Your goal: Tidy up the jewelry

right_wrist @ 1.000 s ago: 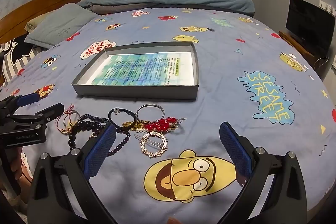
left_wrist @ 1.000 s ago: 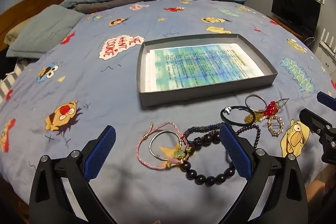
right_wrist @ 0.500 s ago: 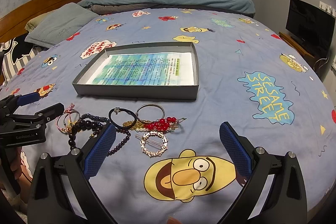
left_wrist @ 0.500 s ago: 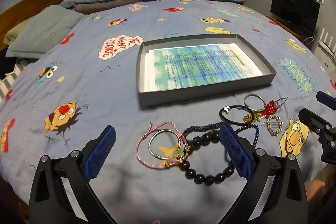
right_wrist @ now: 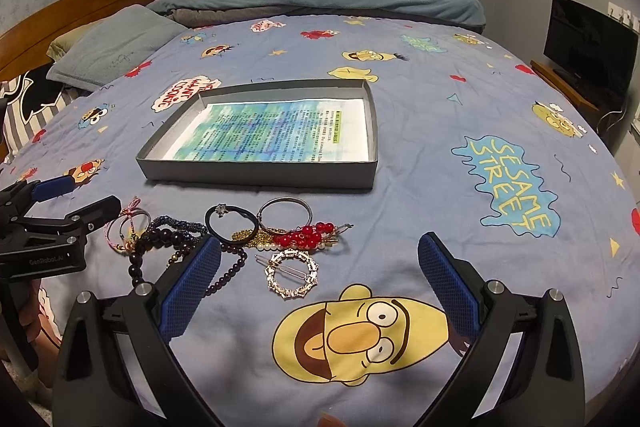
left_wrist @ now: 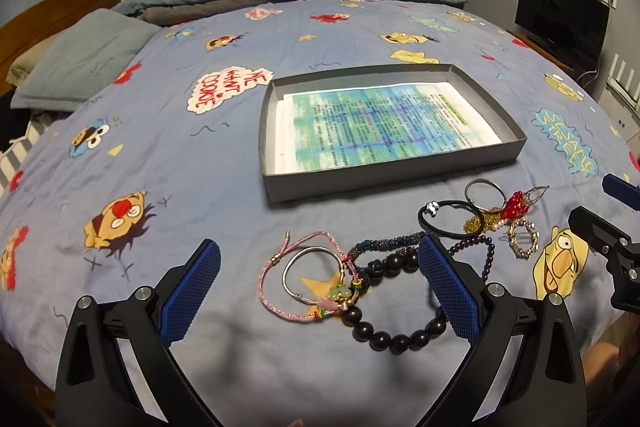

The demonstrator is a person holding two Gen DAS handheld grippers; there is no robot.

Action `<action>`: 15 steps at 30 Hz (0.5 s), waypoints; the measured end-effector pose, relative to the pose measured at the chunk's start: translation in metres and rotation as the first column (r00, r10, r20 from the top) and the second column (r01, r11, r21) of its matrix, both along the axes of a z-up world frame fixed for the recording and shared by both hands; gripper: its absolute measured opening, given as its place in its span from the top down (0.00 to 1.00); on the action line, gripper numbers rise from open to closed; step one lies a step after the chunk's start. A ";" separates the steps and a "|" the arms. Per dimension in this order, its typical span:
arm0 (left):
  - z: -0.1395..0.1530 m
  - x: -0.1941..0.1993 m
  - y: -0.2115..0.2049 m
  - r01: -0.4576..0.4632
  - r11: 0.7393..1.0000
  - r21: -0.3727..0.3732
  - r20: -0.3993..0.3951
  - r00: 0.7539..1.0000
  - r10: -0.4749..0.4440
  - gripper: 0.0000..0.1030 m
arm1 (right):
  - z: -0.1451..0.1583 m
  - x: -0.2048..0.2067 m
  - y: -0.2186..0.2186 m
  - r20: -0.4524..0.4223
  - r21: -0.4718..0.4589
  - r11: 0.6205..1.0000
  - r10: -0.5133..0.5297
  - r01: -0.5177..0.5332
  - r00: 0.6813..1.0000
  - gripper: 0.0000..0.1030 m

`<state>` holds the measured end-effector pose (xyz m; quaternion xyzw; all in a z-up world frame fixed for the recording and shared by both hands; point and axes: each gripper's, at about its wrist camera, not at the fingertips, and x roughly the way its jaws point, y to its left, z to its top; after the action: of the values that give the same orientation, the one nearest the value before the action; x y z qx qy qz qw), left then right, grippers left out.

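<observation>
A pile of jewelry lies on the bed in front of a shallow grey box (left_wrist: 384, 179) lined with printed paper. In the left wrist view I see a pink cord bracelet (left_wrist: 280, 301), a silver bangle (left_wrist: 294, 255), a dark bead bracelet (left_wrist: 400, 337), a black hair tie (left_wrist: 448, 223) and a red bead clip (left_wrist: 514, 205). A gold ring-shaped hair clip (right_wrist: 292, 273) lies nearest the right gripper. My left gripper (left_wrist: 316, 291) is open and empty above the pink bracelet and bangle. My right gripper (right_wrist: 318, 283) is open and empty just this side of the gold clip.
The bed has a blue cartoon-print cover (right_wrist: 512, 183). A grey pillow (left_wrist: 88, 59) and wooden headboard (right_wrist: 80, 7) are at far left, a folded blanket (right_wrist: 320, 3) at the far edge. A TV (right_wrist: 588, 47) stands at right. The box (right_wrist: 260, 173) sits beyond the jewelry.
Both grippers have crept slightly forward toward the jewelry. Nothing has been taken hold of and the jaws stay open.
</observation>
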<state>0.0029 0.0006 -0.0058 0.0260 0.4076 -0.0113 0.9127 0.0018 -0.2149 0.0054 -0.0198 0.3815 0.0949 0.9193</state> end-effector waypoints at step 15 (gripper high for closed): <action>0.000 0.001 0.001 -0.001 1.000 0.000 0.000 1.000 0.001 0.05 | -0.002 0.001 0.000 0.000 -0.001 1.000 0.001 -0.001 1.000 0.05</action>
<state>0.0040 0.0016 -0.0061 0.0258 0.4078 -0.0109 0.9126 0.0029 -0.2146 0.0037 -0.0203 0.3816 0.0952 0.9192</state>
